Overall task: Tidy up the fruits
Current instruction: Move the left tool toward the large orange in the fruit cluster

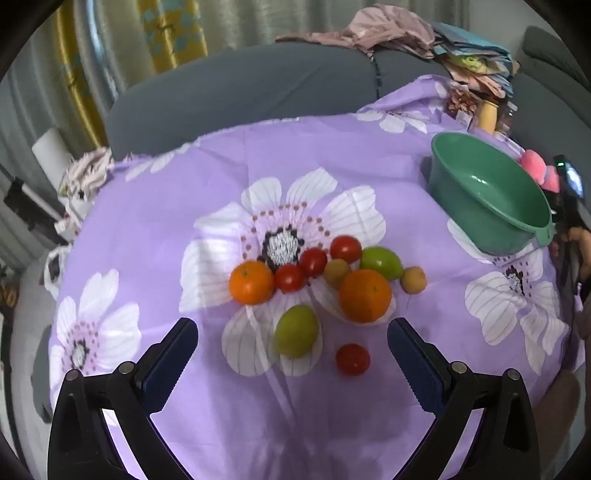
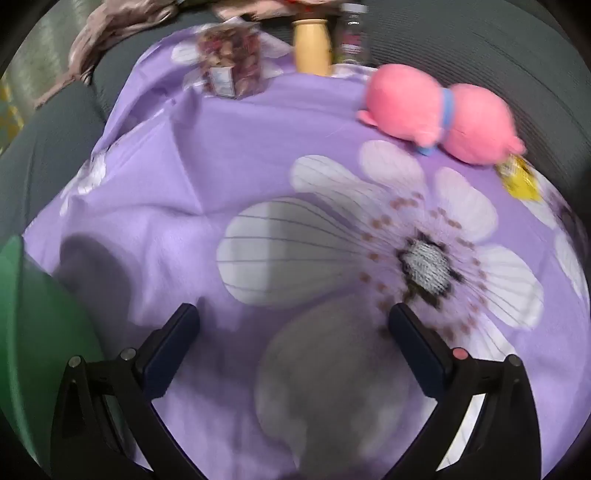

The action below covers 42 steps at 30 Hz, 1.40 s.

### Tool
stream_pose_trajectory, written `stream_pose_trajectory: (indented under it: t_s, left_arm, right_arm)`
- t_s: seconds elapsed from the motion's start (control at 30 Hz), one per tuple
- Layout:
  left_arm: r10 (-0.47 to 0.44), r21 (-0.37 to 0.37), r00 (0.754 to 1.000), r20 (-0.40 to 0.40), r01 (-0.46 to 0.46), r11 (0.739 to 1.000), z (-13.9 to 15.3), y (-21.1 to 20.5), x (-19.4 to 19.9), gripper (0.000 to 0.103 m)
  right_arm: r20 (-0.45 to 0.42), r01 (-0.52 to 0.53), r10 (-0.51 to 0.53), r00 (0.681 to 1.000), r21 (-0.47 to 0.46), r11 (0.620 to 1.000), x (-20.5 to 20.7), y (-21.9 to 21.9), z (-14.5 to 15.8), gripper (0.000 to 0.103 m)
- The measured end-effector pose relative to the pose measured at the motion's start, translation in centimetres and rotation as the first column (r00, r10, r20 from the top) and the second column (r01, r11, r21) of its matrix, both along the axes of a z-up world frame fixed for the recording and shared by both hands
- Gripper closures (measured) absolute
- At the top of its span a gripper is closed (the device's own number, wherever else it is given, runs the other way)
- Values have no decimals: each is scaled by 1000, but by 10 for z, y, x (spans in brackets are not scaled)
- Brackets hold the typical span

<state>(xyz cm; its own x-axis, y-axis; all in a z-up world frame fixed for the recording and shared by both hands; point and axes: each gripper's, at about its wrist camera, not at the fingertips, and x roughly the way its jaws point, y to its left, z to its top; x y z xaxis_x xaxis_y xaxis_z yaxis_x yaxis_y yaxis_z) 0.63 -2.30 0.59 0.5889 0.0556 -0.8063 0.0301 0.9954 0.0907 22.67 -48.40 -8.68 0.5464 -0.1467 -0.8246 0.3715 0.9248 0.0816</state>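
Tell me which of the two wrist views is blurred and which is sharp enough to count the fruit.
Left wrist view: mostly sharp, the tomatoes, oranges and green bowl read cleanly, though fisheye bends the edges. Right wrist view: motion-smeared, the pink plush toy and jars are soft, with grey shadows on the purple cloth.

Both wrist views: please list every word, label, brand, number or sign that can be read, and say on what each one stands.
No text can be read in either view.
Clear packet: pale label, too blurred to read.
Dark bottle: label blurred, unreadable.
Yellow packet: blurred, no legible print.
Device screen: lit, but too small to read.
Green bowl: no visible marking.
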Motion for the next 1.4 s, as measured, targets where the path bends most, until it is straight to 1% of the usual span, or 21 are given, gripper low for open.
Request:
stream_pose_trajectory:
  t_s: [0.03,0.07,0.1,0.13,0.17,0.23,0.27,0.3,0.33,0.4,0.5,0.6,0.67,0.7,0.77,0.83,0.9,0.97,1.1,1.2,1.4]
  left_arm:
    - [-3,2,1000,12,3,1000,3,-1,-1,1]
    - [-7,1,1000,23,7,1000,5,-1,-2,1]
    - [-11,-2,999,32,11,1000,7,-1,-4,1]
    - [-14,-3,999,40,14,1000,9,-1,-6,1]
    - [-15,-4,999,47,15,1000,10,-1,-7,1]
    - [-11,-22,998,57,13,1000,12,4,-7,1]
    - [-10,-31,998,60,12,999,13,6,-8,1]
    - [-9,-44,998,62,11,999,15,7,-9,1]
    - [-7,-46,998,64,10,999,16,8,-10,1]
    - [2,-50,998,66,2,999,18,11,-14,1]
    - [5,-65,997,81,0,998,24,18,-20,1]
    - [17,-61,994,109,-11,998,31,25,-27,1]
    - [29,-63,992,125,-21,998,37,32,-31,1]
    - [34,-62,991,131,-27,998,39,35,-32,1]
    - [49,-46,988,148,-43,998,45,42,-35,1]
    - [62,-35,985,164,-57,998,48,48,-37,1]
    - [75,-37,982,173,-69,997,51,53,-38,1]
    - [81,-38,980,179,-75,996,53,57,-38,1]
    - [81,-29,976,201,-76,997,58,60,-38,1]
    - [76,-20,974,216,-73,997,61,61,-40,1]
    - [78,-19,973,215,-76,997,62,61,-41,1]
  right_arm:
    - [46,37,-35,998,-23,999,-11,0,14,0]
    - [93,77,-69,993,-83,994,-25,0,29,0]
    - [144,120,-95,985,-176,977,-41,3,48,0]
    - [185,134,-90,979,-242,961,-55,9,65,0]
    - [225,112,-51,973,-268,957,-69,16,83,0]
    - [303,-20,96,948,-245,969,-101,40,117,0]
    - [333,-114,180,926,-209,971,-117,53,131,0]
    - [363,-236,278,889,-158,959,-133,72,143,0]
    - [378,-345,359,853,-108,932,-144,87,150,0]
    - [363,-515,495,789,-47,856,-162,125,155,0]
    - [304,-653,630,715,-34,757,-180,178,150,0]
    - [281,-735,711,645,-29,678,-188,223,153,0]
    - [254,-779,756,603,-17,627,-197,251,147,0]
    - [241,-799,780,577,-30,600,-201,267,146,0]
    - [215,-821,812,542,-73,567,-205,296,150,0]
    - [200,-838,838,507,-111,534,-210,310,153,0]
    - [196,-846,850,490,-129,517,-213,319,157,0]
    - [192,-853,856,481,-125,507,-212,322,160,0]
    - [185,-847,854,487,-138,513,-211,335,162,0]
    - [190,-849,853,485,-133,512,-210,336,163,0]
    - [195,-851,851,488,-112,513,-207,338,162,0]
